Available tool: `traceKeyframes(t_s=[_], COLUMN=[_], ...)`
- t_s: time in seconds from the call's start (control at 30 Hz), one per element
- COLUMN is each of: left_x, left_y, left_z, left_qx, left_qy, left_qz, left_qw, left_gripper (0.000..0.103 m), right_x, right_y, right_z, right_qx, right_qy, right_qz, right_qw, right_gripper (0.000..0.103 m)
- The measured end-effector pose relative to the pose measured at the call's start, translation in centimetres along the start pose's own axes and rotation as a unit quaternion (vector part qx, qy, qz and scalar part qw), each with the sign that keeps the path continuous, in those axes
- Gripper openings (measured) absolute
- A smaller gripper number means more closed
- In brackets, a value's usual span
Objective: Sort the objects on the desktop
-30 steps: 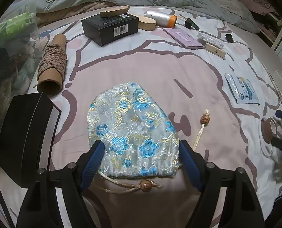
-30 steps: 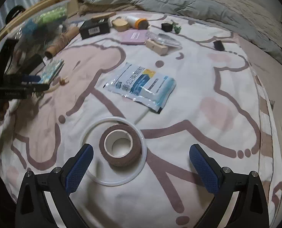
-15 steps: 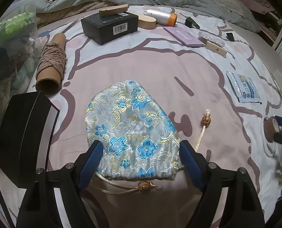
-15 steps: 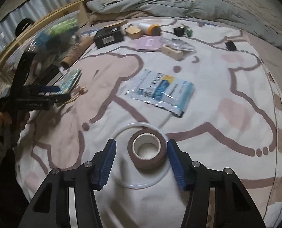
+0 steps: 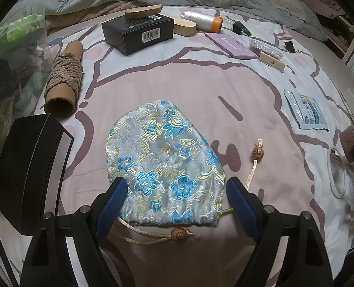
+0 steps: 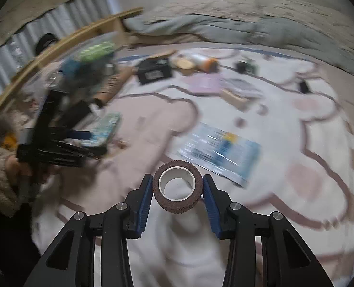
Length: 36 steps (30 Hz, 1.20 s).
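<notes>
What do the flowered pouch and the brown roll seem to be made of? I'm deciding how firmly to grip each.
Flowered pouch: likely woven brocade, satin-like; shiny raised blue and yellow flower threads.
Brown roll: probably crepe-textured cohesive bandage or tape; matte, pebbled outer face on a smooth white core, pinched in the right gripper.

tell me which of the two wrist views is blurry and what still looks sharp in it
Right wrist view: the bedspread, blue packet and left gripper are smeared by motion blur, while the right gripper and the brown tape roll clamped in it stay sharp. Left wrist view: crisp throughout, the floral pouch evenly lit, with fisheye bending and dark corners.
</notes>
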<state>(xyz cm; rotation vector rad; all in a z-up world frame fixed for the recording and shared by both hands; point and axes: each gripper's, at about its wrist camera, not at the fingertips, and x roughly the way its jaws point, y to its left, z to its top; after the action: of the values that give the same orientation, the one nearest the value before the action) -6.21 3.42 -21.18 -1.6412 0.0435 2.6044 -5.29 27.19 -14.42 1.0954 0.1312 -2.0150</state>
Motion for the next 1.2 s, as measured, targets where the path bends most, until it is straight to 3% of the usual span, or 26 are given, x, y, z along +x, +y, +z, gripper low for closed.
traceKeyframes(t_s=[0.13, 0.3, 0.53, 0.73, 0.9, 1.07, 1.2], left_x=[-0.2, -0.7, 0.2, 0.2, -0.3, -1.0, -2.6], left_y=[0.3, 0.6, 0.7, 0.2, 1.7, 2.9, 3.5], left_z=[-0.1, 0.3, 0.7, 0.1, -0.7, -1.1, -0.6], left_qx=[-0.006, -0.018, -0.030, 0.001, -0.007, -0.018, -0.033], left_qy=[-0.001, -0.013, 0.003, 0.005, 0.020, 0.038, 0.009], left_qz=[-0.003, -0.005, -0.007, 0.021, 0.034, 0.018, -0.019], left_qw=[1.0000, 0.9998, 0.9995, 0.9998, 0.9992, 0.9990, 0.9992], left_gripper=[0.086, 0.086, 0.086, 0.086, 0.092, 0.092, 0.092], right_x=[2.6, 4.3, 3.3, 2.0, 1.8, 1.1, 0.4], right_y=[2.1, 3.8, 2.1, 1.4, 0.5, 0.0, 0.3], right_z=[0.1, -1.1, -2.7, -2.9, -2.5, -2.0, -1.3], right_qx=[-0.027, -0.043, -0.016, -0.022, -0.014, 0.008, 0.014], right_qy=[0.032, 0.073, 0.080, 0.073, 0.067, 0.045, 0.017], right_qz=[0.067, 0.118, 0.073, 0.039, 0.011, 0.015, 0.020], right_qw=[0.997, 0.989, 0.994, 0.996, 0.998, 0.999, 1.000], right_gripper=[0.042, 0.042, 0.042, 0.042, 0.042, 0.042, 0.042])
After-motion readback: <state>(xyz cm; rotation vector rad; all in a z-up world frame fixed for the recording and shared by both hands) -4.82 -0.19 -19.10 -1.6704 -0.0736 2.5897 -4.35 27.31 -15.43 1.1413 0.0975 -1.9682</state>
